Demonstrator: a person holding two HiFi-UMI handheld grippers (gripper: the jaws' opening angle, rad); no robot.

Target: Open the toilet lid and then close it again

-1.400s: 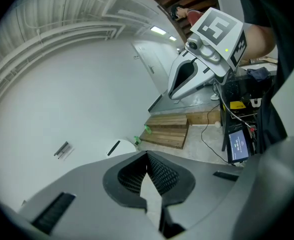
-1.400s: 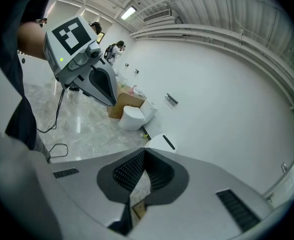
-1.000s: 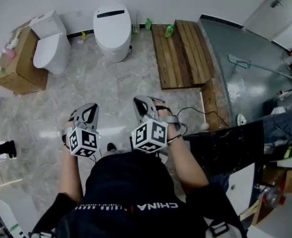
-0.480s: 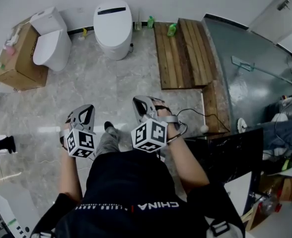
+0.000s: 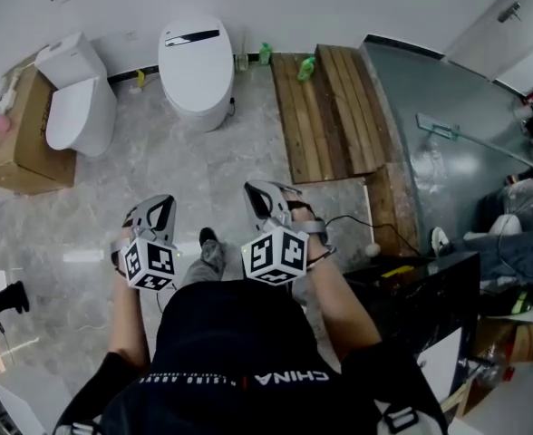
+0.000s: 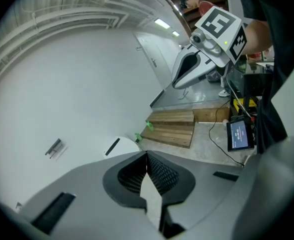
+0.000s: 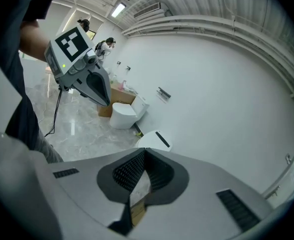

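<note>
A white toilet (image 5: 196, 71) with its lid down stands against the far wall; it also shows as the toilet (image 6: 118, 146) and the toilet (image 7: 156, 140) past each gripper's tips. My left gripper (image 5: 162, 205) and right gripper (image 5: 261, 194) are held side by side at waist height. Both point toward the toilet and stay well short of it over the marble floor. Both are shut with nothing between the jaws. The right gripper (image 6: 194, 69) shows in the left gripper view, and the left gripper (image 7: 93, 84) in the right gripper view.
A second white toilet (image 5: 74, 107) and a cardboard box (image 5: 17, 143) stand at the left. A wooden platform (image 5: 325, 107) with green bottles (image 5: 307, 68) lies to the right, beside a grey glass panel (image 5: 439, 143). A black cabinet (image 5: 421, 288) and a cable (image 5: 348, 220) are near my right arm.
The person has stepped forward, a foot now showing between the grippers. Both grippers have travelled along toward the toilet and stayed shut and empty.
</note>
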